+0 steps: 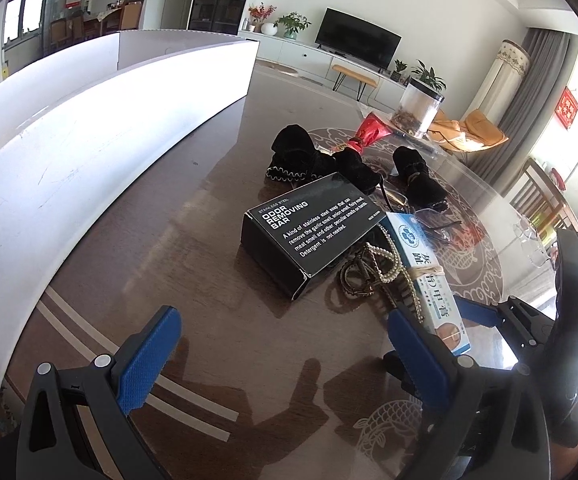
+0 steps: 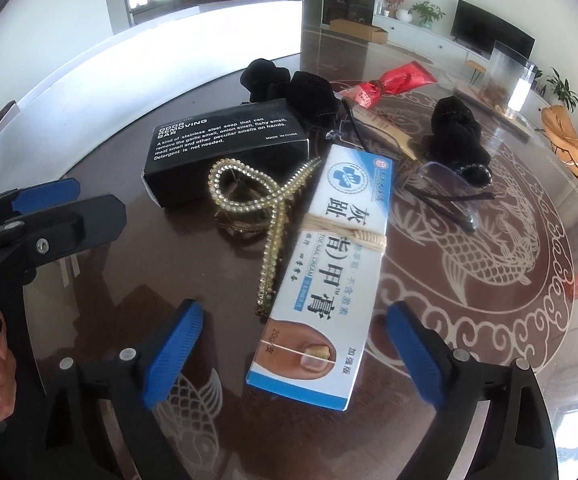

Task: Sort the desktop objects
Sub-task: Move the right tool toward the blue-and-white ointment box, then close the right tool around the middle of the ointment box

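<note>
A black "Odor Removing Bar" box (image 1: 309,228) (image 2: 225,144) lies on the dark glass-topped table. Beside it lie a pearl hair clip (image 2: 249,200) (image 1: 381,264) and a blue-and-white toe nail cream box (image 2: 329,272) (image 1: 433,280). My right gripper (image 2: 293,356) is open, its fingers on either side of the near end of the cream box. My left gripper (image 1: 285,352) is open and empty, in front of the black box. The left gripper also shows at the left edge of the right wrist view (image 2: 45,216).
Black velvet pouches (image 1: 301,156) (image 2: 457,136), a red packet (image 2: 393,80), glasses (image 2: 441,188) and a clear jar (image 1: 417,108) lie further back. A white open bin (image 1: 89,120) (image 2: 129,64) stands along the left.
</note>
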